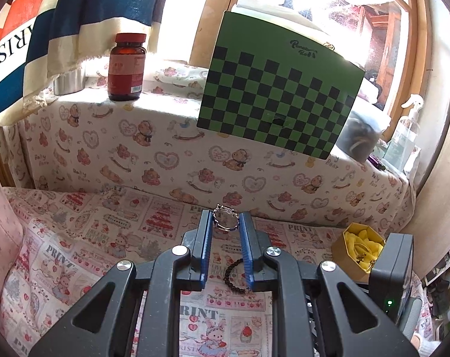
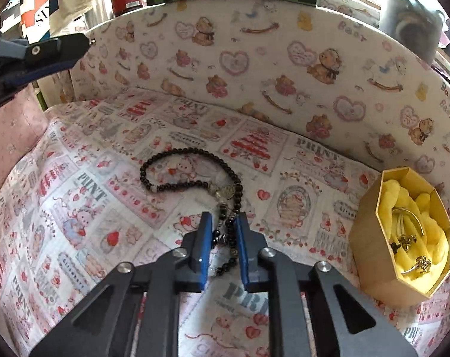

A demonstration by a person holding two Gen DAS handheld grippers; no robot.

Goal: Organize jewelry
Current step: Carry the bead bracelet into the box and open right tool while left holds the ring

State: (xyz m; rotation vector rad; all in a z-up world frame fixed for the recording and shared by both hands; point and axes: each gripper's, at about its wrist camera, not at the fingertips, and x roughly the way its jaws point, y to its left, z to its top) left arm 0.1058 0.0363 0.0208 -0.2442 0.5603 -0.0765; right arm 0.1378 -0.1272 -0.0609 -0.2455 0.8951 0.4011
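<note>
The left gripper (image 1: 225, 219) pinches a small silver ring (image 1: 225, 217) between its blue fingertips, lifted above the printed cloth (image 1: 76, 238). Beneath it lies a black beaded bracelet (image 2: 177, 172), looped on the cloth, its trailing strand running between the right gripper's (image 2: 222, 223) fingers, which are closed narrowly around the beads. Further right stands a hexagonal gold box (image 2: 370, 208) lined with yellow padding, holding a silver bangle (image 2: 409, 217) and small rings.
</note>
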